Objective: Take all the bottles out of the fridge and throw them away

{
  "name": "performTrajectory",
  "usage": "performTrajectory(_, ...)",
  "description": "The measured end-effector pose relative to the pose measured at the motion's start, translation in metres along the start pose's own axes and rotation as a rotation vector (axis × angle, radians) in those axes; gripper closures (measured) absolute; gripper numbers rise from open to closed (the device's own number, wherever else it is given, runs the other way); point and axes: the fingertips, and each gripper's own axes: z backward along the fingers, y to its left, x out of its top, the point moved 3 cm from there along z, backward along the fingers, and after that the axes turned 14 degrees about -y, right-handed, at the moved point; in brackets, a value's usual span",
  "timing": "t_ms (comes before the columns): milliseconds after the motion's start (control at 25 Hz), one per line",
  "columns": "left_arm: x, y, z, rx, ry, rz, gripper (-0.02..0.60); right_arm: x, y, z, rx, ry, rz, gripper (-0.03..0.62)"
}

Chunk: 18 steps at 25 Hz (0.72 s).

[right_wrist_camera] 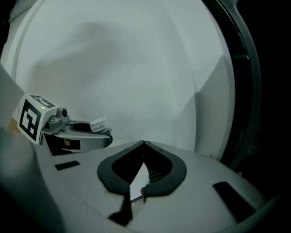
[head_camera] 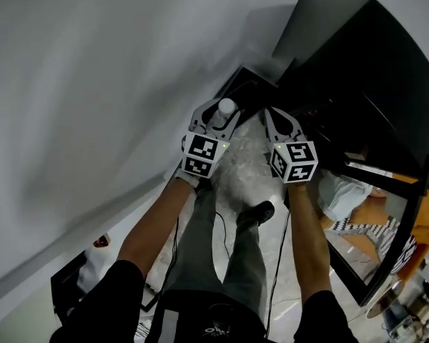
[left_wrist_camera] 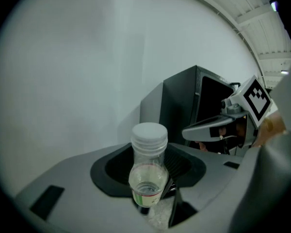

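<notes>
The left gripper [head_camera: 214, 120] is clamped on a clear bottle [left_wrist_camera: 147, 171] with a white cap. The cap and neck stick out past the jaws, while the lower body is cut off beneath them in the left gripper view. In the head view only the cap shows above that gripper.

The right gripper [head_camera: 277, 120] has its jaws pressed together with nothing between them. Its own view shows this plainly; the head view does not.

Just to the right of the right gripper stands the black fridge [head_camera: 357, 70] with its glass door [head_camera: 386, 234] swung open. The inside is too dark to make out. The left gripper view shows the fridge as a dark box beyond the bottle, with the right gripper in front of it.

A white wall [head_camera: 93, 84] runs close along the left gripper's outer side. The two grippers sit side by side, near but apart, with pale floor [head_camera: 247, 156] showing between them.
</notes>
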Motion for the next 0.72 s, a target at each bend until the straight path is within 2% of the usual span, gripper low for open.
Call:
performTrajectory(160, -0.053, 0.006, -0.02, 0.0, 0.017, 0.009, 0.388, -0.059, -0.022, -0.012, -0.019, 0.02, -0.038, 0.586)
performTrajectory(400, -0.117, 0.009, -0.039, -0.02, 0.045, 0.007, 0.388, -0.125, -0.044, -0.027, -0.043, 0.039, -0.067, 0.586)
performTrajectory(720, -0.159, 0.004, -0.063, -0.067, 0.057, 0.004, 0.388, -0.174, -0.055, -0.036, -0.064, 0.065, -0.079, 0.586)
